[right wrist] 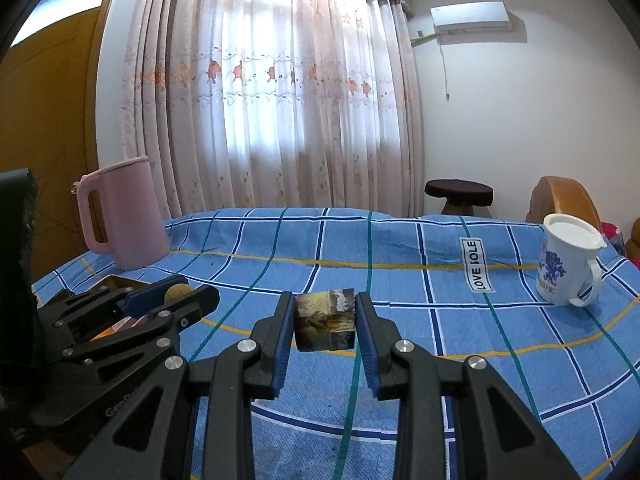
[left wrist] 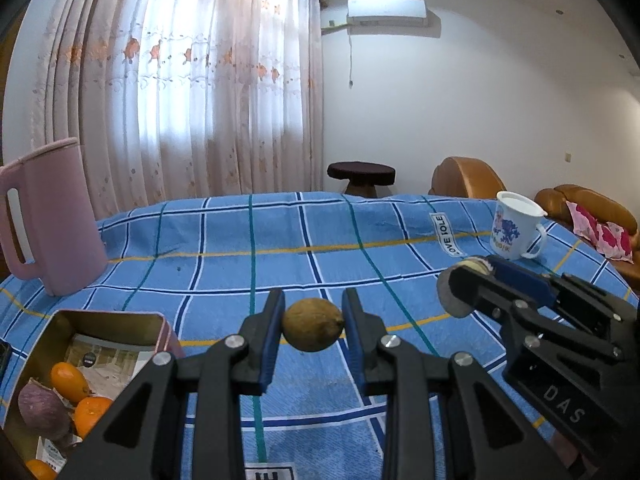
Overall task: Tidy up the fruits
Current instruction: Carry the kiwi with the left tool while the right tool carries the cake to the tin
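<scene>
The left gripper [left wrist: 313, 322] is clenching a small brown round fruit [left wrist: 313, 325] between its two blue-padded fingers [left wrist: 271, 320], holding it clear above the blue checked cloth [left wrist: 224, 240] covering the surface. Below and to the left of those fingers, an open tin box [left wrist: 100, 318] is sitting on the cloth, holding several orange fruits [left wrist: 68, 376] and a purplish one [left wrist: 42, 410] on top of some printed paper. Farther left of the fingers, a pink jug [left wrist: 52, 216] is standing upright near the far edge.

The right gripper [right wrist: 325, 320] is grasping a short, dark, stubby chunk of fruit [right wrist: 325, 320], its cut face looking yellowish and brown; the pads are pressing on both of its sides. In the left wrist view this same gripper is reaching in from the right of the left fingers, with the chunk showing as a greyish disc with a pale top at its tip. In the right wrist view the left gripper is lying off to the left, the brown fruit peeking between its fingers above the tin box.

Ahead and to the right of both pairs of fingers, a white mug [right wrist: 570, 260] with a blue print and a lid is standing upright on the cloth, near a white label reading LOVE [right wrist: 476, 266].
</scene>
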{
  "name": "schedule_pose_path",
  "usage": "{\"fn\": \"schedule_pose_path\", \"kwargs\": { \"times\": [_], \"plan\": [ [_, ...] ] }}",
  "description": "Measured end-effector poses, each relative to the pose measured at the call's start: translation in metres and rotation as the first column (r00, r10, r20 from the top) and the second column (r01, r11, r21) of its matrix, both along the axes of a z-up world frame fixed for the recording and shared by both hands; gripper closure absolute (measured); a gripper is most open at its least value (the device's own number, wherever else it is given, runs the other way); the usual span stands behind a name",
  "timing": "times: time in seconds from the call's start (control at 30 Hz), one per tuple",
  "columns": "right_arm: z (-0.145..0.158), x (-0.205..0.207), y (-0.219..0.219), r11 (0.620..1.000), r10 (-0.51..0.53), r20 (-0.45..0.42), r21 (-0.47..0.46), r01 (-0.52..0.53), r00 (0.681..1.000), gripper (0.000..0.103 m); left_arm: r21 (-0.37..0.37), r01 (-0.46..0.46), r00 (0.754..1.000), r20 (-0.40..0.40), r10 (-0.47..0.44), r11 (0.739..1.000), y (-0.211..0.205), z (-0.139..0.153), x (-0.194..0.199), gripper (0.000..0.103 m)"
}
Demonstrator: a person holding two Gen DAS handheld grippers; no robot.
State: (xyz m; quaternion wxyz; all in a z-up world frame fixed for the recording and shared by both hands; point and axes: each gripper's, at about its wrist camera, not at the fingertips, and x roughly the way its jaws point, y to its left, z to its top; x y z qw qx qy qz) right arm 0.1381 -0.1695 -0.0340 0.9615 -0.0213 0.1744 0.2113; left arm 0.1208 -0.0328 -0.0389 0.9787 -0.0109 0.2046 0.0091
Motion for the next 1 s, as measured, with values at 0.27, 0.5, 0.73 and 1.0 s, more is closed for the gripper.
{"fn": "schedule_pose_path", "kwargs": {
  "times": [0.27,0.5,0.73,1.0],
  "plan": [
    [0.003,-0.011,0.001,1.000,-0.003,0.050,-0.008,0.003,0.999,0.071,0.008,-0.007,0.999,0.041,0.007,1.000,-0.001,0.003,-0.009,0.072],
    [0.004,-0.020,0.002,1.000,-0.007,0.081,-0.019,0.008,0.997,0.071,0.022,-0.004,0.998,0.066,0.002,1.000,0.000,0.004,-0.021,0.072],
    [0.004,-0.026,0.006,1.000,0.011,0.066,-0.019,-0.009,0.998,0.071,0.010,0.004,0.998,0.057,-0.005,1.000,0.011,0.005,-0.037,0.072],
    [0.013,-0.042,0.047,0.990,0.142,0.030,0.011,-0.142,0.989,0.071,-0.016,-0.047,0.998,0.032,0.048,0.999,0.052,0.014,-0.069,0.072]
  ]
}}
